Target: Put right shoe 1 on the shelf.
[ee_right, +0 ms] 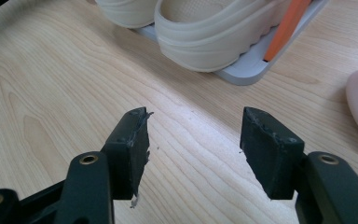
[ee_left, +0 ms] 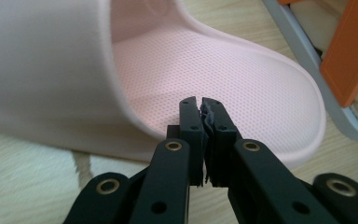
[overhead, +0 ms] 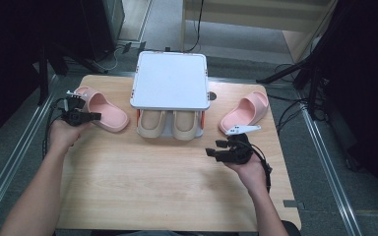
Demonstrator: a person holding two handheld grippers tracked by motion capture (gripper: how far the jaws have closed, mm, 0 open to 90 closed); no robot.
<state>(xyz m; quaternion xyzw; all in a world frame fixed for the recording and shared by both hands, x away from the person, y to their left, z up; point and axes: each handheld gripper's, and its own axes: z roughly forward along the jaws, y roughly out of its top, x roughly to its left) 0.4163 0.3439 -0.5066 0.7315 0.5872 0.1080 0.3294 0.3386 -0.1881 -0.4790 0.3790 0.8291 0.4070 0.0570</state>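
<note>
a: right hand-held gripper (ee_right: 193,140) gaping wide over bare desk (ee_right: 51,93), gripping nothing, idle by the rack.

b: left hand-held gripper (ee_left: 200,112) pinched closed, empty, nosing the left pink slipper (ee_left: 223,70) beside rack (overhead: 170,81), likely lining up.

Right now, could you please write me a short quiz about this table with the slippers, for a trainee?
1. True or false: the left hand-held gripper stands open around the near pink slipper.
2. How many beige slippers sit on the lower level of the white rack? A) one B) two C) three
3. Fill in: the jaws of the right hand-held gripper are ____, above bare wooden table.

Key
1. False. Its jaws are shut, with nothing between them, in front of the slipper's edge.
2. B.
3. Open. The other pink slipper lies to the right of the rack.
</note>
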